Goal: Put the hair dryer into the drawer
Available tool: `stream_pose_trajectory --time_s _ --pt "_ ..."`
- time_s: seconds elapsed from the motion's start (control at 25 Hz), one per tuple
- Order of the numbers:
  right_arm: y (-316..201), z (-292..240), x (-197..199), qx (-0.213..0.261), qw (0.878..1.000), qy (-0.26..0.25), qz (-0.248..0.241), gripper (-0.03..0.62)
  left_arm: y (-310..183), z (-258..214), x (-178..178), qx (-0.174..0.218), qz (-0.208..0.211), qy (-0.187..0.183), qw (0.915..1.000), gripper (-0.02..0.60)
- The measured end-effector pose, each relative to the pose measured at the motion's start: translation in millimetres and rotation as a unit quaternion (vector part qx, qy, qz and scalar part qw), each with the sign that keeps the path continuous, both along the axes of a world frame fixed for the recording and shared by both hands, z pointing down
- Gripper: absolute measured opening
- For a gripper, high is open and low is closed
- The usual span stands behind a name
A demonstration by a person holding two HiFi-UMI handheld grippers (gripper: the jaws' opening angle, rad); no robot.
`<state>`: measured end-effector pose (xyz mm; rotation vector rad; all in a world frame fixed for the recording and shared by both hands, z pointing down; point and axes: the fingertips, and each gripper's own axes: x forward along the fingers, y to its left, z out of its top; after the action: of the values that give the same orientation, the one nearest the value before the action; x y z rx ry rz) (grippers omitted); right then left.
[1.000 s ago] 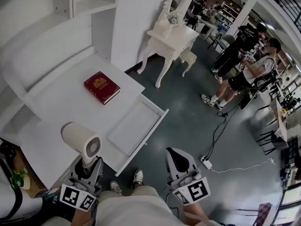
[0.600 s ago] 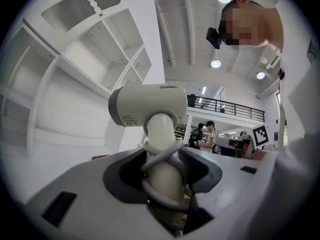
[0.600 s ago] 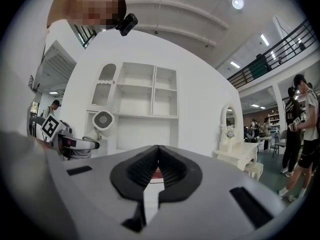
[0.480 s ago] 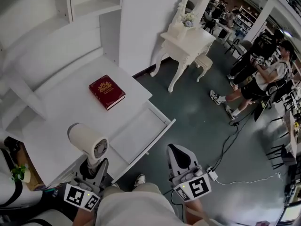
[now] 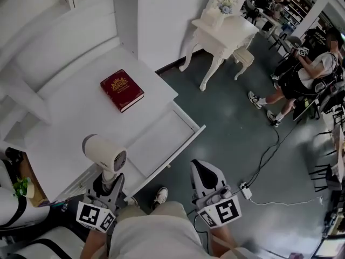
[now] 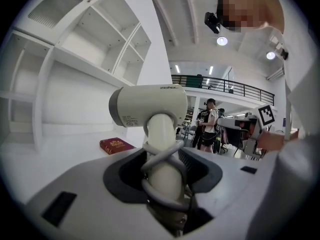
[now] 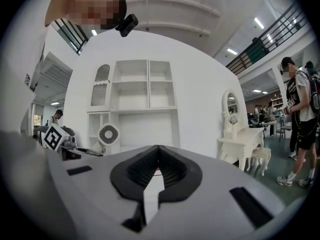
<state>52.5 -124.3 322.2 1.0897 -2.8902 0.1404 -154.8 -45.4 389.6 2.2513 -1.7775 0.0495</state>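
My left tongs (image 5: pixel 109 183) grip the hair dryer (image 5: pixel 104 152) by its handle at lower left beside the open drawer (image 5: pixel 159 142), my right tongs (image 5: pixel 200 169) are closed and empty, and the looped cord (image 6: pixel 162 156) might snag the drawer's rim.

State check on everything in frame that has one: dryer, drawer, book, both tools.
white hair dryer: held upright by its handle in the left tool, cord wrapped round the handle, not yet in the drawer
white desk drawer: pulled open, nothing visible inside
dark red hardcover book: closed, lying flat on the desk top
left tool: shut on the dryer handle
right tool: shut, empty
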Motion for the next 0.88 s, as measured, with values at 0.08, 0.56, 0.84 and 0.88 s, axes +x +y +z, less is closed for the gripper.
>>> stream_pose_trajectory --time_s 0.08,0.56,0.84,0.88 --pt "2 7 1 -0.008 1.0 0.002 -0.002 0.011 -4 10 2 -0.008 0.0 -0.001 1.0 0.196" --pt "12 37 7 -0.037 0.999 0.026 0.0 0.011 -19 71 10 -0.049 0.015 -0.013 0.9986 0.196" --pt "17 61 14 -0.06 0.997 0.039 0.005 0.011 -27 103 18 -0.071 0.033 -0.034 0.9964 0.196" --pt "18 64 14 -0.063 0.997 0.04 0.005 0.011 -28 108 19 -0.075 0.036 -0.036 0.9959 0.196"
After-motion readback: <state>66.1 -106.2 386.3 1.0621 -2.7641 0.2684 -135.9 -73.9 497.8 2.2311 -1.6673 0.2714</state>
